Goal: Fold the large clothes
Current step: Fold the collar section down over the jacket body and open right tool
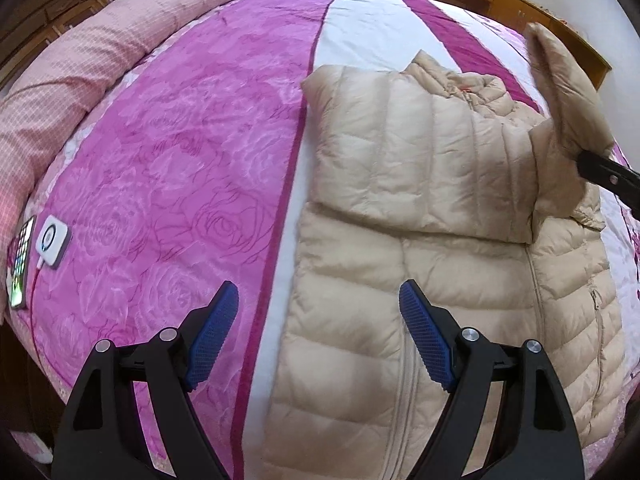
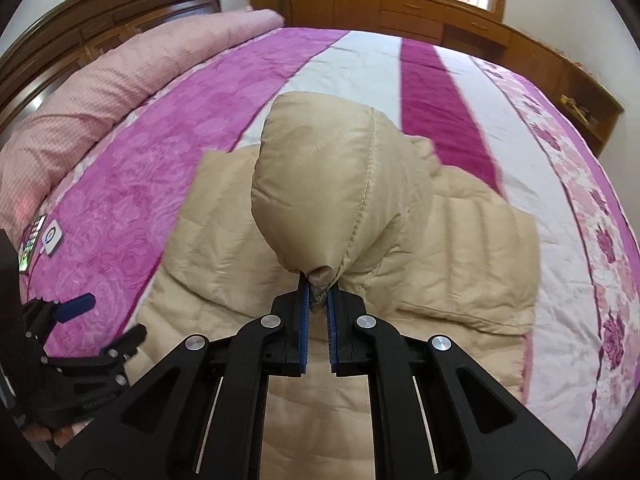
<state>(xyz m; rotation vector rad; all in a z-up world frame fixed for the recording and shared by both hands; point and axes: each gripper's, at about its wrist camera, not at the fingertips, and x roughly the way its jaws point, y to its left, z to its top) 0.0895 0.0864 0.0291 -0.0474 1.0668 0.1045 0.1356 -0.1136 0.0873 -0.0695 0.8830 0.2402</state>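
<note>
A beige quilted down jacket (image 1: 424, 216) lies front up on the bed, zipper toward me, with its left sleeve folded across the chest. My left gripper (image 1: 318, 300) is open and empty, hovering above the jacket's lower left edge. My right gripper (image 2: 318, 296) is shut on the cuff of the jacket's right sleeve (image 2: 340, 184) and holds it lifted above the jacket body. The raised sleeve (image 1: 568, 92) and the right gripper's finger show at the right in the left wrist view. The left gripper (image 2: 80, 320) shows at the lower left of the right wrist view.
The bed has a pink and white rose-patterned cover (image 1: 180, 140). A rolled pink quilt (image 1: 80, 60) lies along the headboard side. A phone (image 1: 20, 264) and a white charger (image 1: 52, 240) lie at the bed's left edge. Wooden cabinets (image 2: 400, 12) line the far wall.
</note>
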